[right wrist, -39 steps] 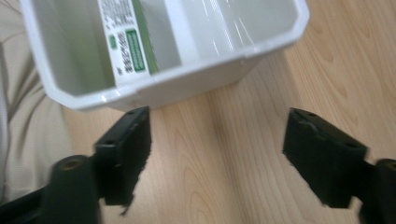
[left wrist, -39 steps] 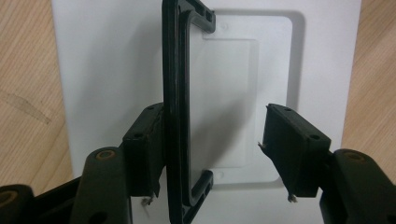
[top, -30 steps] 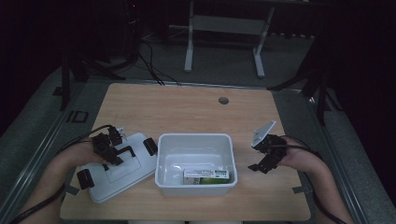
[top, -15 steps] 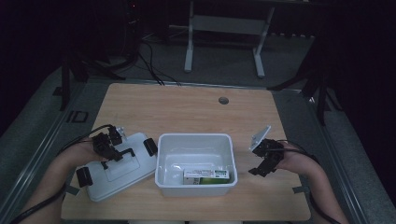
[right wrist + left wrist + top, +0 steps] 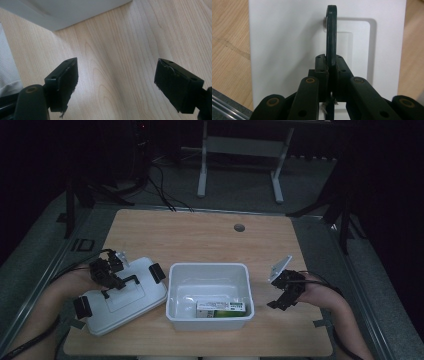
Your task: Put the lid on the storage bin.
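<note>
A white lid [image 5: 125, 301] with black end clips lies on the table left of the white bin [image 5: 172, 295]. My left gripper [image 5: 116, 281] points down on the lid and is shut on its black handle [image 5: 331, 32]; its jaws have just been closing, with the handle upright between the pads. In the left gripper view the lid [image 5: 287, 37] lies under the jaws. A green and white box [image 5: 220, 309] lies in the bin. My right gripper [image 5: 281, 301] hovers right of the bin, open with nothing between its fingers [image 5: 117, 77].
The wooden table [image 5: 210, 240] has a round cable hole [image 5: 239, 227] at the back. The bin's wall [image 5: 62, 10] lies just beyond the right gripper. A desk frame and cables stand on the dark floor behind the table.
My left gripper has settled on the lid's handle and shifted slightly over the lid. The right gripper has drifted a little toward the table's front.
</note>
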### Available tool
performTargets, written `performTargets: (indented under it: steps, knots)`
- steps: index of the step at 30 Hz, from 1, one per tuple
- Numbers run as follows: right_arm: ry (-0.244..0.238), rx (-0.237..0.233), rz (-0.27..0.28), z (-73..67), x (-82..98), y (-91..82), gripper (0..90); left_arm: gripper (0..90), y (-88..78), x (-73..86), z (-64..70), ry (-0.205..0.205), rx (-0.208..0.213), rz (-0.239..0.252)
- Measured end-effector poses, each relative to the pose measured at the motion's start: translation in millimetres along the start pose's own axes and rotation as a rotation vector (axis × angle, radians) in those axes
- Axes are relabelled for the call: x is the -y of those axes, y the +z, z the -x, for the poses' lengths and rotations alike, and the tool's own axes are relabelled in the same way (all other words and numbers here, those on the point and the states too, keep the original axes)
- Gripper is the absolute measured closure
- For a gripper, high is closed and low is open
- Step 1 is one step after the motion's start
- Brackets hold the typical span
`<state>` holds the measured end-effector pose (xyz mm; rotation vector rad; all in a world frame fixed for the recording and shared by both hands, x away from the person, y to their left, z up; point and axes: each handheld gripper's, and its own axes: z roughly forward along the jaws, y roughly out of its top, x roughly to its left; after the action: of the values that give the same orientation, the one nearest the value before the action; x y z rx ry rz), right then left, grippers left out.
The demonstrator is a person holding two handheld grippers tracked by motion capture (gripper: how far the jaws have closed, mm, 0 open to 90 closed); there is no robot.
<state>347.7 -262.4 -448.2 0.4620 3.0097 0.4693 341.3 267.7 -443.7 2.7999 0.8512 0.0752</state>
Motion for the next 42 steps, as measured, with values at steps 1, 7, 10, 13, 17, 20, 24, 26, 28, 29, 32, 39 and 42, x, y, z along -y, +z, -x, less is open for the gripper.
performTargets:
  steps: [1,7,10,13,17,20,24,26,28,29,32,39,42]
  knots:
    - [0.001,0.001,-0.001,0.0,0.4,-0.1,18.8,84.3,-3.4,-0.4,1.1,0.000,-0.005,0.003]
    - [0.005,0.003,0.003,-0.6,2.6,-2.6,18.8,84.3,-29.8,-1.3,5.3,0.009,-0.026,0.012]
    - [0.003,0.003,0.004,-1.4,3.1,-4.2,18.8,84.3,-41.6,-0.8,6.1,0.011,-0.028,0.018]
    - [0.001,0.001,0.009,-1.6,3.1,-4.7,18.8,84.3,-51.7,-0.7,7.1,0.014,-0.028,0.023]
    - [-0.005,-0.002,0.007,-2.6,2.4,-4.6,18.8,84.3,-66.1,-2.1,9.7,0.023,-0.047,0.023]
    - [-0.010,-0.004,0.006,-2.8,2.4,-4.5,18.8,84.3,-79.0,-3.1,11.6,0.029,-0.062,0.030]
    - [-0.006,-0.007,0.002,-3.7,2.6,-5.3,18.8,84.3,-94.3,-5.3,15.2,0.043,-0.080,0.032]
    - [-0.005,-0.006,0.004,-3.7,2.8,-6.0,18.8,84.2,-100.5,-7.0,16.9,0.047,-0.083,0.032]
    - [-0.001,-0.007,0.003,-4.0,2.7,-6.5,18.8,84.3,-106.2,-8.7,18.5,0.050,-0.090,0.036]
    - [-0.001,-0.007,0.005,-4.1,2.7,-6.6,18.8,84.3,-108.8,-9.7,19.4,0.054,-0.091,0.037]
    - [-0.002,-0.007,0.005,-4.1,2.6,-6.5,18.8,84.3,-116.9,-13.1,22.4,0.068,-0.084,0.057]
    - [-0.004,-0.010,0.005,-4.0,1.8,-5.7,18.8,84.2,-127.5,-30.1,32.0,0.111,-0.081,0.068]
    - [-0.002,-0.010,0.005,-4.5,1.0,-5.6,18.8,84.2,-129.7,-39.3,37.5,0.135,-0.079,0.073]
